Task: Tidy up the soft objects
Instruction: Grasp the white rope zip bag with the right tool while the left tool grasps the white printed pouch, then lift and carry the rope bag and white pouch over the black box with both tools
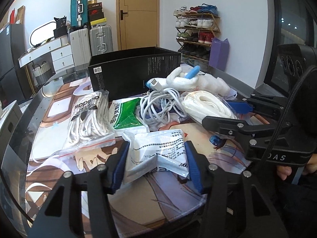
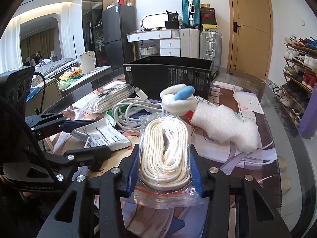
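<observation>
- Black box [image 1: 126,73] at far side of mat [image 1: 158,198], open top, soft stuff piled in front of it.
- Foam sleeve [image 2: 223,123] right of pile; cable [image 1: 158,103] tangled mid-pile.
- Lace bag [image 2: 166,150] near right: right gripper [image 2: 165,170] jaws straddle it, pads touching both sides.
- Adidas bag [image 1: 87,117] left, untouched.
- White pouch [image 1: 158,150] near centre: left gripper [image 1: 156,166] jaws wide, pads at its edges; grip unclear.

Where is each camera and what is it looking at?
Left wrist: sits on the left gripper, looking along its fingers at a white packet between them; the right gripper shows at the right edge.
Right wrist: sits on the right gripper, looking at a bag of white cord between its fingers; the left gripper shows on the left.
Both see the black box, the white cable and the door.
</observation>
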A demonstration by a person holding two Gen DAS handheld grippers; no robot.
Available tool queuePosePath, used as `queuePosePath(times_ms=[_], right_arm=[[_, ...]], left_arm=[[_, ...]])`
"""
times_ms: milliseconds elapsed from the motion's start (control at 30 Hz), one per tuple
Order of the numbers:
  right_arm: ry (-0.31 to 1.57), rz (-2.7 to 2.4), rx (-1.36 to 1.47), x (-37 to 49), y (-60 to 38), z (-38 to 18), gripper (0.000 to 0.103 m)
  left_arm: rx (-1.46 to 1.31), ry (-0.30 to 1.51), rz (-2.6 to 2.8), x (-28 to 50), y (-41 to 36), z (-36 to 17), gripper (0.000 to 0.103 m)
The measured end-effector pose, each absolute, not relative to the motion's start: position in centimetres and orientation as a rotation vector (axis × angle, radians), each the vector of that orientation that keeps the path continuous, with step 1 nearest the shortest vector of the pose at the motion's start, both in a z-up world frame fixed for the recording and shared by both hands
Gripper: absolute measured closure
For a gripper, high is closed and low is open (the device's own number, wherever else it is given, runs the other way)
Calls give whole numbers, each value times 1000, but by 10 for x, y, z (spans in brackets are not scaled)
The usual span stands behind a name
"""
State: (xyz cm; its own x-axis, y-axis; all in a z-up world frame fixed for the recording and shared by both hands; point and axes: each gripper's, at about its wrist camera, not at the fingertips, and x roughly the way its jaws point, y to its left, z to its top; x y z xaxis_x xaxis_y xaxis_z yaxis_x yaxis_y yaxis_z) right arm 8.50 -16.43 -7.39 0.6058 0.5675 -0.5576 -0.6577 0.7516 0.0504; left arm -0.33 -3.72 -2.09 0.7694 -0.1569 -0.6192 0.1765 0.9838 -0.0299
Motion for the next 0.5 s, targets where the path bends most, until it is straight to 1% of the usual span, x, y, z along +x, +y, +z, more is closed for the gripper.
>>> queuePosePath(times_ms=[200, 500], right_arm=[[552, 724, -151, 80, -167, -68, 59], [489, 754, -113, 72, -171, -55, 59]], left_arm=[[23, 660, -195, -6, -35, -17, 54], [-14, 593, -185, -12, -27, -2, 55]])
